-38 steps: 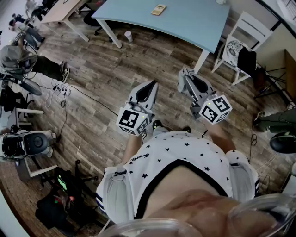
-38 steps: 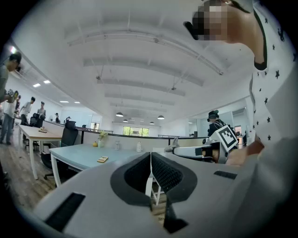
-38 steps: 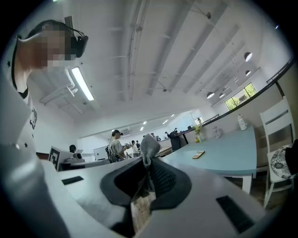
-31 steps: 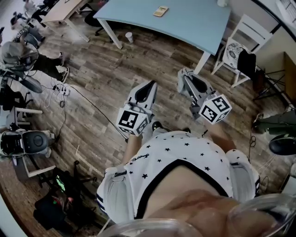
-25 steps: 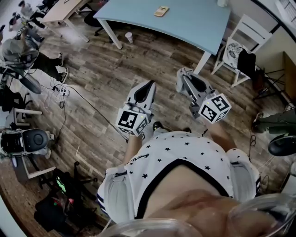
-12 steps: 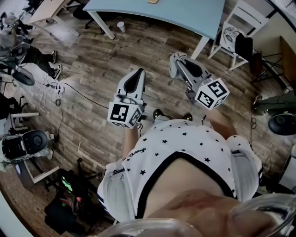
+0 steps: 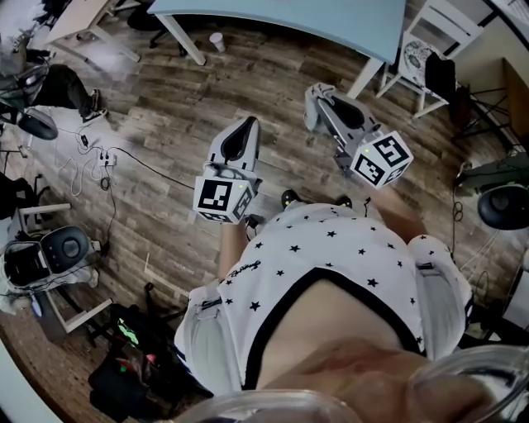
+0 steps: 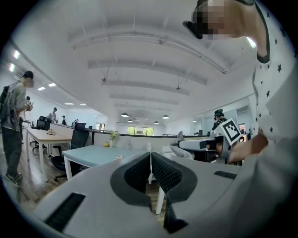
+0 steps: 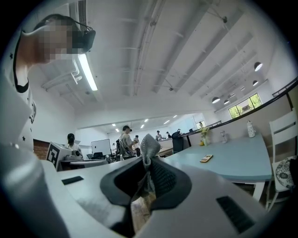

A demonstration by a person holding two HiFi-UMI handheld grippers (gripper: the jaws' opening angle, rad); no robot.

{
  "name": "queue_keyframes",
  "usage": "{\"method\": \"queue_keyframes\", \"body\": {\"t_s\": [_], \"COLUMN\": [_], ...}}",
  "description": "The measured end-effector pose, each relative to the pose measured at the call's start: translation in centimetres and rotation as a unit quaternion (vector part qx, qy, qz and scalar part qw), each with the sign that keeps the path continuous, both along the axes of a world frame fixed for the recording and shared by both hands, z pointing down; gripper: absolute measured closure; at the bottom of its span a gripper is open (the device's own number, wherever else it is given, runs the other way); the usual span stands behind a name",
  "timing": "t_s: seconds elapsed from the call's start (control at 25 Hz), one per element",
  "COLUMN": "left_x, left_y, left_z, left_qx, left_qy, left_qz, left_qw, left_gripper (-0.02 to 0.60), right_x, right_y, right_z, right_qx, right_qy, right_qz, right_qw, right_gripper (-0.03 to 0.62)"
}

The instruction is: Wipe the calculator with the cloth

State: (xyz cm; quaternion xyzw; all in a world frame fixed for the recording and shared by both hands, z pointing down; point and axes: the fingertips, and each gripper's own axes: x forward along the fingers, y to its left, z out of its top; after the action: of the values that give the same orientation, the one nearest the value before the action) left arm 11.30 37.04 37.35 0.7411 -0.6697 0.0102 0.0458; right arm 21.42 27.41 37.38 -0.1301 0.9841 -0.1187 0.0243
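A small calculator (image 9: 206, 158) lies on the light blue table (image 9: 233, 163), a few steps ahead of me; the left gripper view also shows the calculator (image 8: 119, 157). It is outside the head view, where only the table's near edge (image 7: 331, 18) shows. My right gripper (image 7: 316, 92) is held over the wooden floor, shut on a grey cloth (image 9: 148, 145) that sticks up between its jaws. Beside it my left gripper (image 7: 246, 124) hangs with its jaws shut on nothing. The left gripper (image 8: 151, 157) points toward the table.
A white chair (image 7: 431, 43) stands right of the table. A paper cup (image 7: 216, 41) sits on the floor by a table leg. Cables and a power strip (image 7: 92, 145) lie at the left, near a person's legs (image 7: 66, 83). Bags (image 7: 124, 372) sit behind me.
The table has slid up the head view and the calculator has left it at the top. Both grippers keep their hold and their place in front of my body.
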Motion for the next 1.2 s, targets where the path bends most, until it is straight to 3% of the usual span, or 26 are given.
{"method": "queue_keyframes", "body": {"t_s": [0.56,0.96,1.2], "left_x": [-2.5,-7.4,-9.7], "left_y": [0.3,-3.0,-7.3], "left_z": [2.0,2.1,2.3], "left_qx": [-0.015,-0.026,-0.032], "left_qy": [0.013,0.001,-0.003], "left_qz": [0.003,-0.052,-0.062], "left_qw": [0.9998,0.9983,0.9975], "left_gripper": [0.551,0.551,0.551], "right_x": [-3.2,-9.4,-11.9], "right_y": [-0.1,-5.5,-10.4], "right_z": [1.0,0.9,1.3], "right_qx": [-0.016,-0.027,-0.037], "right_qy": [0.001,-0.02,-0.026], "right_qz": [-0.006,-0.057,-0.062], "right_qw": [1.0,0.998,0.997], "right_gripper": [0.556,0.556,0.556]}}
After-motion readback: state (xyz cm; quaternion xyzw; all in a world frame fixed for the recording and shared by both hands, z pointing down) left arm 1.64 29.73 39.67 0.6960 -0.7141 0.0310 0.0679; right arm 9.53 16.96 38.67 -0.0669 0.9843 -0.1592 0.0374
